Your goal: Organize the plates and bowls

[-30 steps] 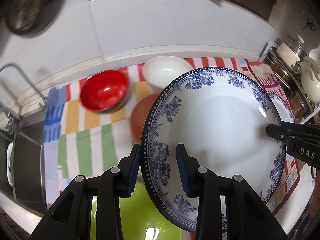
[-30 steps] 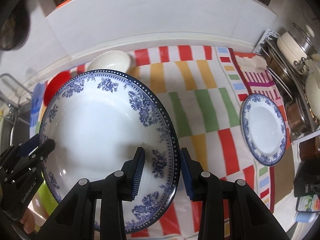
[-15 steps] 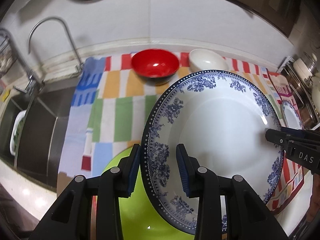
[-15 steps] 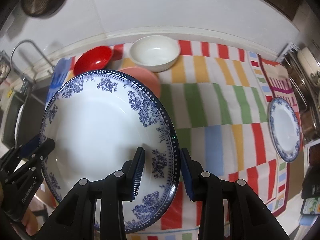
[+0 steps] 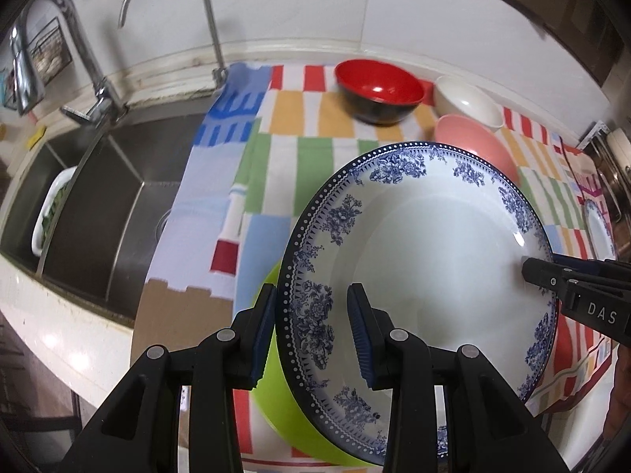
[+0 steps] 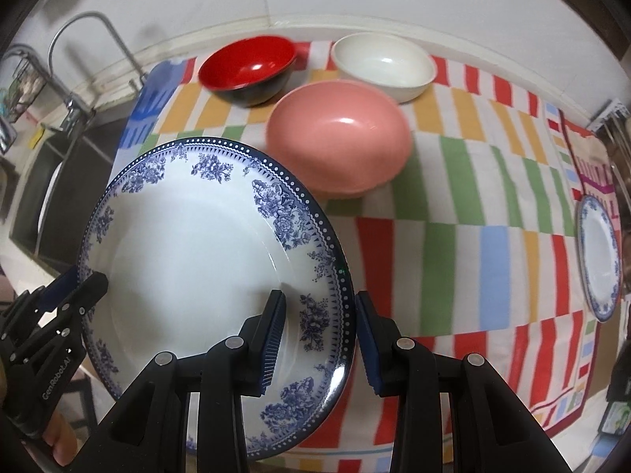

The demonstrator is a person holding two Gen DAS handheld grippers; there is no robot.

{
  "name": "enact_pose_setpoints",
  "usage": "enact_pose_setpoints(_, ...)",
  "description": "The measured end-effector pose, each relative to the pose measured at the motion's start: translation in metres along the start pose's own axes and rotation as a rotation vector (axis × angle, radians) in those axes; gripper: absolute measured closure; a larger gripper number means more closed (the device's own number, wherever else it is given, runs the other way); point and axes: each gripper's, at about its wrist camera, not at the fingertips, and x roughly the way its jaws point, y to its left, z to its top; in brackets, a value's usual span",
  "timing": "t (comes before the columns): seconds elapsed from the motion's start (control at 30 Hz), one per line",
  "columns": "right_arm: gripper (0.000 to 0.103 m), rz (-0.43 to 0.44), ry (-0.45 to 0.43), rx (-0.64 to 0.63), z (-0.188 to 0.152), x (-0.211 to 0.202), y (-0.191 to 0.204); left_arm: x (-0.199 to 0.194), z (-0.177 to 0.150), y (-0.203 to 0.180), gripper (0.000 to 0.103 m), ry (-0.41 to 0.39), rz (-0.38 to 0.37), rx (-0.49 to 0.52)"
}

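A large round white ceramic plate with a blue floral rim is held off the counter by 2 grippers at once. The left gripper is clamped on the plate's left rim, 1 blue-padded finger under the rim and 1 on the inner face. The right gripper grasps the opposite rim in the same way, and its black finger shows at the plate's right edge in the left wrist view.

The plate hangs over the near left part of a striped multicoloured cloth spread on the counter. Under it sits a lime green plastic bowl, mostly hidden by the plate. Farther back stand 3 more bowls: a red bowl with a black outside on the far left, a white bowl on the far right, and a pink bowl just in front of them. A smaller blue-and-white plate lies flat at the right edge of the cloth, well apart from the held one. A steel sink with a curved tap lies to the left.
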Motion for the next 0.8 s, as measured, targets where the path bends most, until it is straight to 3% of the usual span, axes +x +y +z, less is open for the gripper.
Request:
enact_pose_setpoints(0.53, 0.066, 0.017, 0.104, -0.045, -0.010, 0.049, 0.029, 0.039, -0.024, 0.028, 0.067, 0.120, 0.020, -0.057)
enact_pose_setpoints(0.8, 0.066, 0.022, 0.136, -0.054, -0.011, 0.063, 0.032, 0.047, -0.026, 0.028, 0.067, 0.141, 0.031, -0.052)
